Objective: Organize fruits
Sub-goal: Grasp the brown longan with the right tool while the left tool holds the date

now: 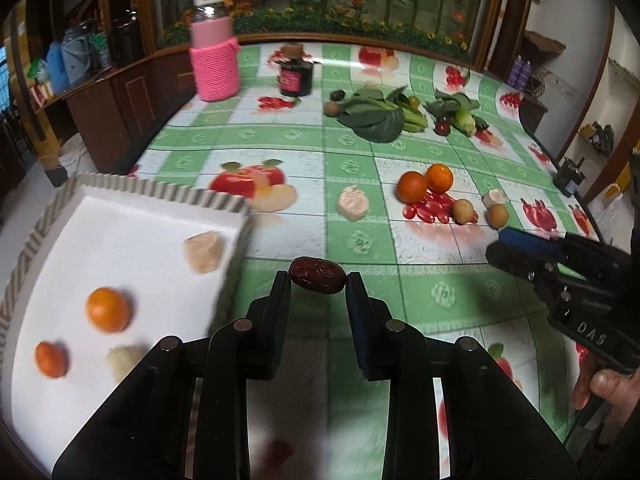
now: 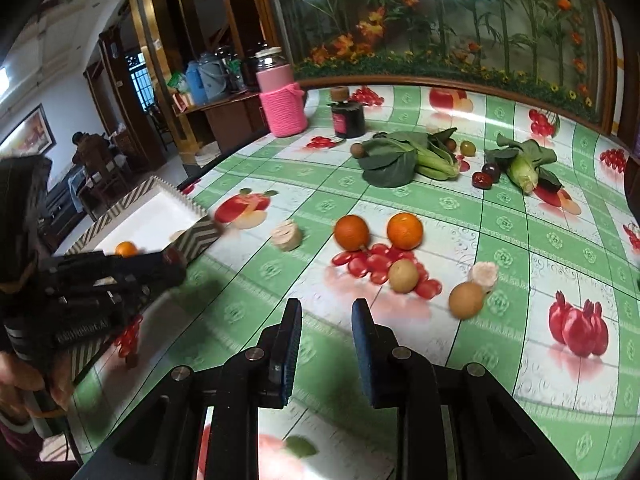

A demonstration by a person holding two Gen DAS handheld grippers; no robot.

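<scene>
The left gripper (image 1: 319, 280) is clenched on a dried red date (image 1: 317, 280), pinched end to end so that its long axis runs straight across from one black pad to the other. The date is dark, wrinkled and glossy, and it hangs above the tablecloth rather than lying on it. The relation that matters now: the white tray (image 1: 48, 216) sits just to the left of these tongs and slightly ahead, its near corner almost beside the left finger. So, as I judge it, a short swing leftward over the zigzag-striped rim is all that is needed before letting go. The left hand is plainly the nearer one to the tray.

The right gripper (image 2: 327, 312) has its blue-padded jaws drawn in with nothing between them, only bare cloth showing in the gap. It hovers over the table, well to the right of the tray.

Inside the tray, a smooth orange (image 1: 108, 309) lies left of the left tongs, with a smaller orange fruit and two pale, rough chunks near it.

Ahead of the right tongs and a little to the right lie two round brown fruits (image 2: 404, 276), matte-skinned, among printed tomatoes. Just beyond them sit two more oranges (image 2: 352, 233). Far ahead lie leafy greens (image 2: 400, 160), waxy and crumpled.
</scene>
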